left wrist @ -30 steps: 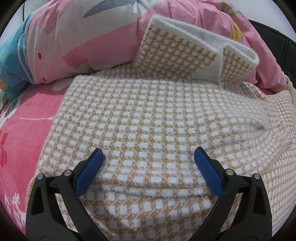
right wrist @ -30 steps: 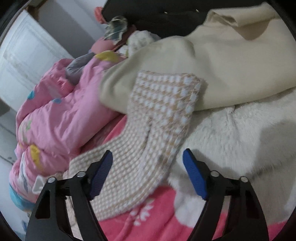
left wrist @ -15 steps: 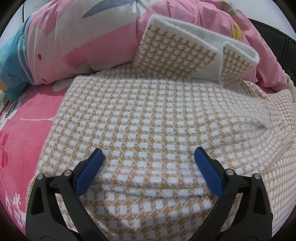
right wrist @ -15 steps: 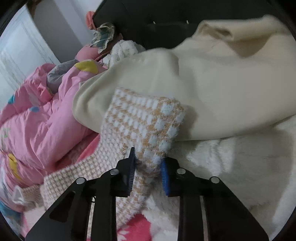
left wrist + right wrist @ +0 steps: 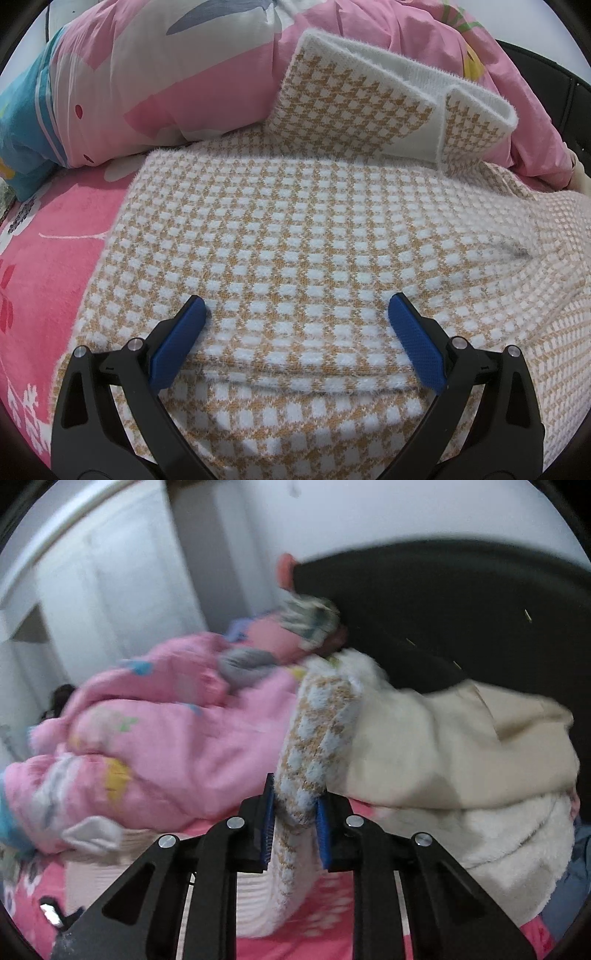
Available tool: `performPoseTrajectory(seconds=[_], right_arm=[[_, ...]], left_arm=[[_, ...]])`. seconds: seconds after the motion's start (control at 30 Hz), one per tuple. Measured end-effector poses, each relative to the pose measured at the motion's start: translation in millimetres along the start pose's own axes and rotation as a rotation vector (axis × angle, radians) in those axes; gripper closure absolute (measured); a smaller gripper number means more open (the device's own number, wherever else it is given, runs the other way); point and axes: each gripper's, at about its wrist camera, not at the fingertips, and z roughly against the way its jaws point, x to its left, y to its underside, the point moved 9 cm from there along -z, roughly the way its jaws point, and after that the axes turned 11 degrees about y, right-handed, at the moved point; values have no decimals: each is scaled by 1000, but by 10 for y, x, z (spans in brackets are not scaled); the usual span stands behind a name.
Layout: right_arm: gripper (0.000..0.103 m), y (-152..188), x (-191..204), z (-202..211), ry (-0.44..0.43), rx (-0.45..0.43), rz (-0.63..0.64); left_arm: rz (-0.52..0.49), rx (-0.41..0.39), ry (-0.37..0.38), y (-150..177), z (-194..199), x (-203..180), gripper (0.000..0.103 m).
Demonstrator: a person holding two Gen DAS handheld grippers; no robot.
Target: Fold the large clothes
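left view: the left gripper (image 5: pixel 295 325), jaws wide apart, rests on a checked sweater (image 5: pixel 314 236) spread on the pink bed (image 5: pixel 55 251), one sleeve (image 5: pixel 362 110) lying against the quilt (image 5: pixel 177 81). right view: the right gripper (image 5: pixel 295 823), jaws closing, pinches the other sleeve (image 5: pixel 314 746), lifted off the bed; folding looks barely begun.

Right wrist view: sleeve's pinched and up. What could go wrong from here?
1. The right gripper, jaws closing, pinches only a narrow bunch of the houndstooth sleeve; fuzzy knit may slip out.
2. The left gripper is open over the sweater body, pinning nothing; the body may drag.
3. The sleeve may snag the cream garment.
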Motion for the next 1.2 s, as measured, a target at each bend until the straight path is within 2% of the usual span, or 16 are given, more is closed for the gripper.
performPoseTrajectory(seconds=[0.13, 0.27, 0.37, 0.47, 0.6, 0.7, 0.77, 0.83, 0.9, 0.97, 1.0, 1.07, 1.1, 1.13, 1.17, 1.2], right_arm=[[85, -145, 655, 517, -107, -52, 72], [85, -148, 1321, 908, -224, -74, 126], [85, -54, 1798, 1050, -332, -58, 136], [85, 144, 2362, 1086, -435, -13, 151], [85, 635, 3207, 1053, -559, 69, 199], [85, 1214, 3848, 910, -627, 152, 244], [85, 1698, 4172, 753, -636, 221, 288], [85, 2283, 4472, 503, -594, 287, 371], [81, 2783, 4601, 227, -581, 415, 426], [76, 3367, 4637, -14, -611, 667, 439], [76, 3526, 4577, -86, -604, 747, 435], [71, 3518, 4449, -102, -655, 783, 405], [58, 3417, 4339, -64, -676, 763, 390], [52, 3326, 4258, -46, -687, 739, 381], [40, 3159, 4106, -12, -699, 687, 368], [35, 2964, 3921, 9, -702, 629, 359]], left_arm=[[12, -17, 20, -1, 17, 34, 7], [16, -34, 17, -88, 121, 38, 7], [22, -66, 39, -157, 331, 64, 7], [64, -66, 58, -143, 553, 248, 7], [221, -72, 121, -41, 819, 634, 8], [270, -92, 111, 2, 1002, 891, 8], [280, -105, 105, 24, 1073, 1009, 8], [296, -118, 110, 28, 1139, 1130, 8], [302, -131, 136, 19, 1191, 1189, 8], [305, -127, 168, 13, 1194, 1205, 8], [308, -123, 200, 1, 1182, 1197, 8], [317, -117, 242, -18, 1180, 1199, 8], [324, -115, 271, -70, 1154, 1187, 8], [328, -114, 291, -98, 1143, 1171, 8], [329, -113, 309, -122, 1131, 1155, 11], [332, -111, 341, -189, 1100, 1123, 12]])
